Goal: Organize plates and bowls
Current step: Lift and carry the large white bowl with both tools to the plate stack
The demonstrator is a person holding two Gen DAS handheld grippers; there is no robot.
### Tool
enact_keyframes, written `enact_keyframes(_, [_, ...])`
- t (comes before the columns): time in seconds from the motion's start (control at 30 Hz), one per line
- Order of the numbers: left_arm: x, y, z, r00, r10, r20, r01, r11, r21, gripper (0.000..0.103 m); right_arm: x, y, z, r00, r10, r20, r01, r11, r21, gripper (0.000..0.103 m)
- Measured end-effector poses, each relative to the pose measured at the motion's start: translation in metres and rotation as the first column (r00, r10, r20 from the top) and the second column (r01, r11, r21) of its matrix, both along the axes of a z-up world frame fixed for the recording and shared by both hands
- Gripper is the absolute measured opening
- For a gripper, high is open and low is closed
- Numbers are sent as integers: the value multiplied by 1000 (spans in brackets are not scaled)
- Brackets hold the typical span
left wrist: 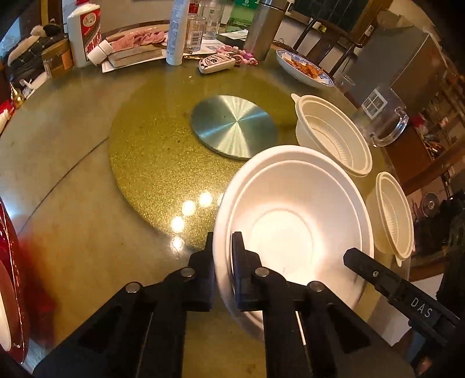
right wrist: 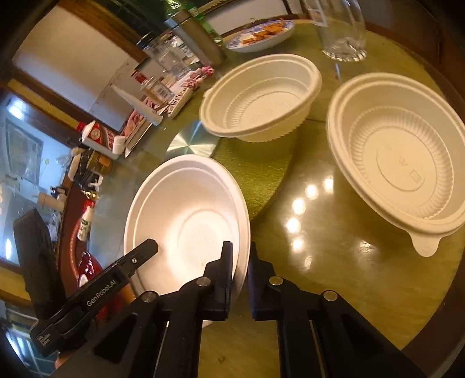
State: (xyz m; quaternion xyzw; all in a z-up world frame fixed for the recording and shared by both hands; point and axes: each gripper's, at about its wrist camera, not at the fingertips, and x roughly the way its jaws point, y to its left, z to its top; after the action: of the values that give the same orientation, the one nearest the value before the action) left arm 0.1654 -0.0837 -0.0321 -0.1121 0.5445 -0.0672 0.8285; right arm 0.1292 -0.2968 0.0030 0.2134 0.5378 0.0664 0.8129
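Two smooth white plates (left wrist: 293, 215), one nested in the other, are tilted above the table. My left gripper (left wrist: 222, 258) is shut on their left rim. My right gripper (right wrist: 239, 261) is shut on the opposite rim of the plates (right wrist: 189, 215). Each gripper's finger shows in the other's view: the right one (left wrist: 377, 276) and the left one (right wrist: 128, 261). Two ribbed white plastic bowls stand on the table, one (left wrist: 331, 130) (right wrist: 261, 99) beyond the plates, one (left wrist: 392, 212) (right wrist: 398, 151) to the right.
A glass turntable with a metal hub (left wrist: 232, 125) fills the table's middle. At the back stand bottles (left wrist: 84, 29), a metal flask (left wrist: 261, 26), a key fob (left wrist: 215, 62), a blue-patterned dish of food (left wrist: 305, 69) and a glass (right wrist: 340, 29). A red object (left wrist: 8, 261) is at the left.
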Motion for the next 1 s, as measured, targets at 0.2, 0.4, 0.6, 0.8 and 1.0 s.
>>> enact_keyframes(0.2, [-8, 9, 5, 1000, 5, -10, -6, 999, -52, 7, -7, 4, 7, 1000, 5, 10, -5, 1000, -5, 8])
enact_keyframes(0.4, [-25, 21, 9, 1000, 26, 2, -26, 995, -94, 7, -18, 11, 15, 999, 24, 29, -24, 1000, -1, 8])
enact_keyframes(0.6, [-57, 31, 18, 996, 48, 76, -41, 995, -91, 7, -38, 22, 21, 997, 47, 67, -47, 999, -5, 8])
enact_keyframes(0.8, [-86, 40, 25, 986, 71, 150, -60, 996, -73, 7, -60, 35, 21, 992, 63, 112, -62, 998, -11, 8])
enact_keyframes(1.0, [-108, 52, 30, 974, 90, 209, -78, 995, -68, 7, -81, 48, 26, 984, 78, 162, -76, 997, -23, 8])
